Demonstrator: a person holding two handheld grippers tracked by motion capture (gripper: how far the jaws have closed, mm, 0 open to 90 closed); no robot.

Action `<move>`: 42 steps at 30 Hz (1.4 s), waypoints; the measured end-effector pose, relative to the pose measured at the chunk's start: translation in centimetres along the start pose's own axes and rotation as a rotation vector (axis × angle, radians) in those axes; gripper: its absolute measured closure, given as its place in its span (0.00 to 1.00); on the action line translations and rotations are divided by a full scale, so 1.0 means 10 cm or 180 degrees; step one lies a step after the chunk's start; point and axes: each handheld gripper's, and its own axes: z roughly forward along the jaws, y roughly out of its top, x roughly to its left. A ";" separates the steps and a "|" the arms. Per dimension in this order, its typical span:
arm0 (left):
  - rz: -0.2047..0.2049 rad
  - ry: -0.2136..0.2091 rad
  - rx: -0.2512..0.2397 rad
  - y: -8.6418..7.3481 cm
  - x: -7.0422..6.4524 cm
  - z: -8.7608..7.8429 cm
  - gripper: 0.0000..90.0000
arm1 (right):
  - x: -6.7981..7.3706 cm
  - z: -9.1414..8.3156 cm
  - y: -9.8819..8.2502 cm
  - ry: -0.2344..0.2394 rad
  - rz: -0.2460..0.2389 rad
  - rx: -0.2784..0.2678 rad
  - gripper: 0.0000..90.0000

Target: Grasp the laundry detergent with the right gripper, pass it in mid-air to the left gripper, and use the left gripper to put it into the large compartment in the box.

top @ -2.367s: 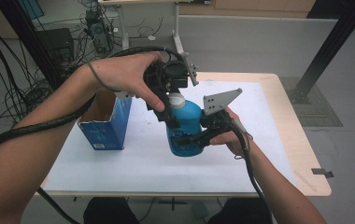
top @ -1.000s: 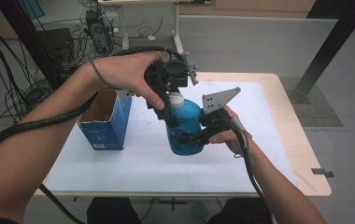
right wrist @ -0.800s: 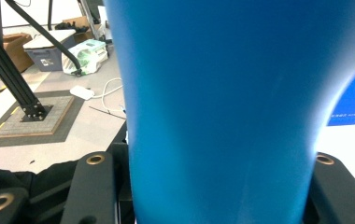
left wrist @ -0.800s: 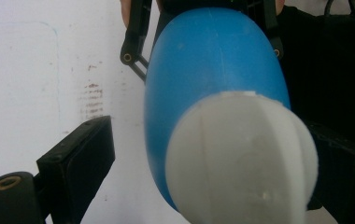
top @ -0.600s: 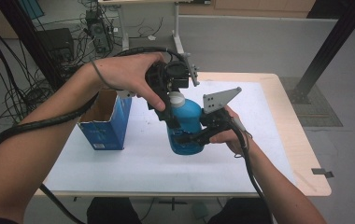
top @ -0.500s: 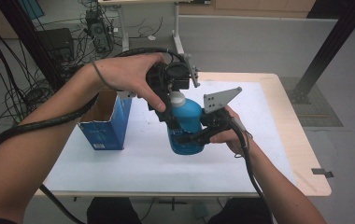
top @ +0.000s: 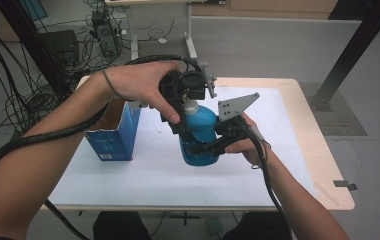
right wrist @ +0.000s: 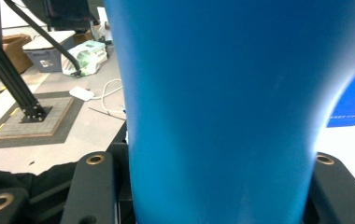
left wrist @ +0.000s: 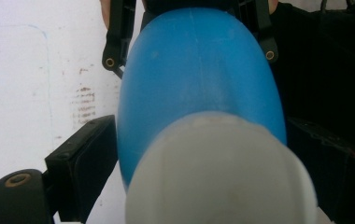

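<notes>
A blue bottle point(top: 201, 136) with a white cap point(top: 192, 106) stands upright on the white table point(top: 143, 180). My right gripper point(top: 198, 150) comes in level from the right and is shut on the bottle's lower body point(right wrist: 222, 102). My left gripper point(top: 190, 114) points down over the top. Its jaws have just been closing, and the cap point(left wrist: 217, 172) sits between them with the pads against its sides. In the left gripper view the right gripper's black fingertips point(left wrist: 110, 60) flank the bottle point(left wrist: 199, 70) farther down.
An open blue cardboard box point(top: 113, 132) stands left of the bottle, under my left forearm. Cables trail from both grippers. The table's wooden right edge point(top: 323, 165) is bare. Black frame posts and cable clutter stand on the floor beyond.
The left gripper's jaws have drawn in slightly around the cap. Both hands and the bottle have kept their places.
</notes>
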 end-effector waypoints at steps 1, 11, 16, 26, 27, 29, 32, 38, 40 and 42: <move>-0.0006 0.0002 0.0006 0.00 0.00 0.00 0.16 | 0.00 0.00 0.00 0.0013 -0.0002 0.0003 0.50; 0.0009 0.0006 -0.0042 0.02 -0.01 -0.03 0.30 | 0.01 0.00 0.00 0.0011 0.0005 0.0012 0.50; 0.0006 0.0032 -0.0045 0.03 -0.01 -0.06 0.38 | 0.01 0.01 0.00 0.0015 0.0004 0.0010 0.50; -0.0011 0.0068 -0.0100 0.03 0.01 -0.07 0.41 | 0.00 0.00 0.00 0.0002 0.0006 -0.0003 0.50; -0.0016 0.0071 -0.0101 0.03 0.01 -0.07 0.41 | 0.00 0.00 0.00 -0.0004 0.0015 -0.0023 0.50; -0.0018 0.0090 -0.0096 0.03 0.01 -0.06 0.42 | 0.00 0.00 0.00 -0.0018 0.0006 -0.0031 0.49; -0.0027 0.0101 -0.0058 0.04 0.02 -0.05 0.42 | -0.01 0.01 -0.02 -0.0023 0.0018 -0.0049 0.49; -0.0031 0.0099 -0.0039 0.03 0.03 -0.04 0.42 | -0.02 0.02 -0.03 -0.0036 0.0022 -0.0041 0.49; -0.0030 0.0098 -0.0039 0.03 0.03 -0.04 0.42 | -0.02 0.02 -0.03 -0.0035 0.0024 -0.0037 0.49; -0.0025 0.0105 -0.0038 0.04 0.03 -0.04 0.42 | -0.02 0.02 -0.03 -0.0041 0.0032 -0.0043 0.49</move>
